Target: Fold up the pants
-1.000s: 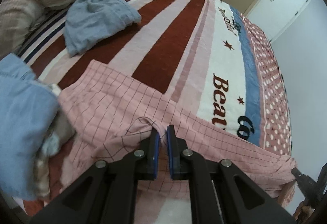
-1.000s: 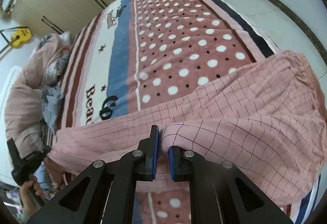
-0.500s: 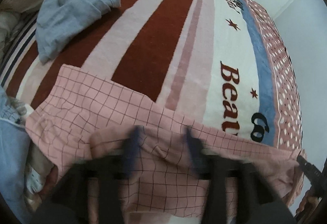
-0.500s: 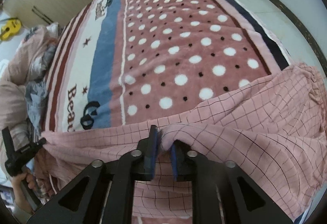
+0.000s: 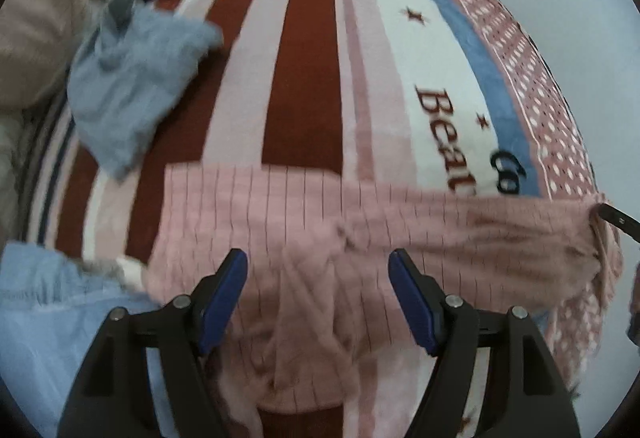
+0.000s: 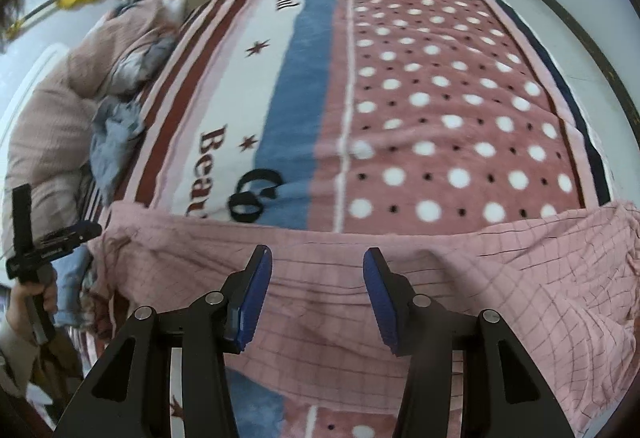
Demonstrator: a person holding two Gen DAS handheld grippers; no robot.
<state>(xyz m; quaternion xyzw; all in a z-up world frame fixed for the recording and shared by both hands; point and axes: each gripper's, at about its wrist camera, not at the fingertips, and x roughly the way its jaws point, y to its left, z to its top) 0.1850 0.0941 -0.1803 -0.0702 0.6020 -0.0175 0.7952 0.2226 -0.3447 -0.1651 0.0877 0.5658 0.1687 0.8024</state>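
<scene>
Bed [image 6: 440,86]: covered by a blanket [image 5: 304,50] in stripes, lettering and polka dots; it carries everything in view.

Pants [image 6: 328,290]: pink, grid-checked, lying in a long band across the near edge of the bed, spanning both wrist views. In the left view the cloth bunches into a ridge between the fingers; in the right view it lies flatter, with a raised wrinkle to the right.

Other laundry: a blue-grey garment [image 5: 132,78] lies well apart on the stripes; a light blue garment [image 5: 48,302] sits just beside the pants' left end. Pillows [image 6: 60,106] are heaped at the head of the bed.

Left hand-held gripper [image 5: 316,298]: released, jaws wide apart over the pants. One second ago it was clenched on a pinch of the fabric.

Right hand-held gripper [image 6: 316,298]: likewise released, jaws spread above the cloth, where a second ago it pinched a fold.

Finding: both grips have been let go and the pants now rest unheld on the bed. In my judgement a lengthwise fold has just been laid down; the next step likely calls for fresh grasps to fold the band end to end, smoothing the bunched ridge first.
</scene>
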